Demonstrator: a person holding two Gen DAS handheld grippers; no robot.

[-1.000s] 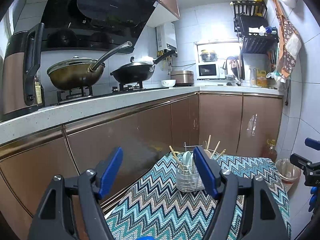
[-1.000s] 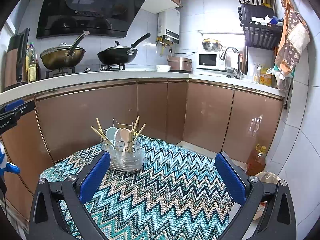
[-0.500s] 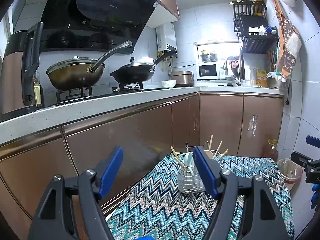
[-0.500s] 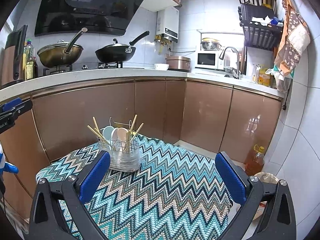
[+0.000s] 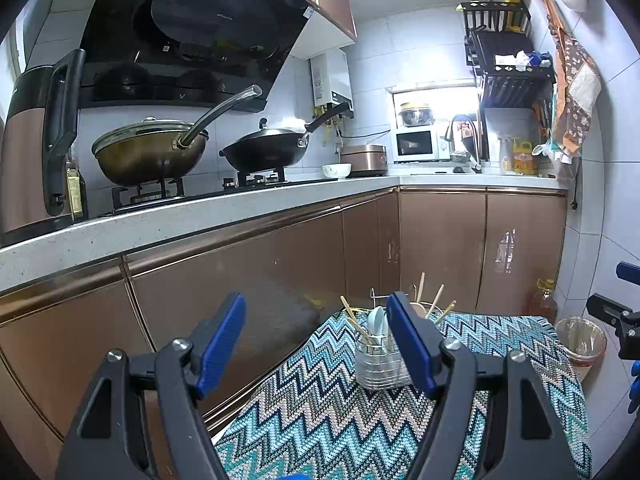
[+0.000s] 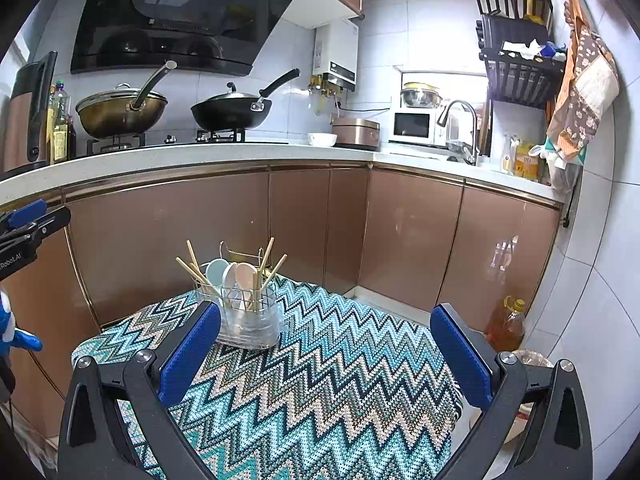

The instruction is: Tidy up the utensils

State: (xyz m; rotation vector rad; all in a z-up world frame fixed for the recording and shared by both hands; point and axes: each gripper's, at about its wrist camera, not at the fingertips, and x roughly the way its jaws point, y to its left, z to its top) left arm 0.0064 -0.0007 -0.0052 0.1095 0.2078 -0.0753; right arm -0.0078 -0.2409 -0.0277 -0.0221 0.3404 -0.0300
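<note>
Both wrist views have drifted slightly over the last second: the utensil holder (image 6: 250,312) now sits a little lower and further left in the right view and a touch further right in the left view, while nothing on the zigzag-patterned cloth (image 6: 320,380) has itself shifted. That cloth covers a small table standing just before the brown cabinet doors (image 6: 412,240), under the white countertop (image 6: 192,156) with a lidded wok (image 6: 120,114) and a black wok (image 6: 232,114). On the cloth's far left part stands the holder, a clear tub with a wire frame, upright, holding pale spoons (image 6: 232,276) and wooden chopsticks (image 6: 192,266) that lean outward. The left gripper (image 5: 316,344) is spread wide and holds nothing, well short of the holder. The right gripper (image 6: 324,356) is likewise wide apart and empty, above the cloth.
</note>
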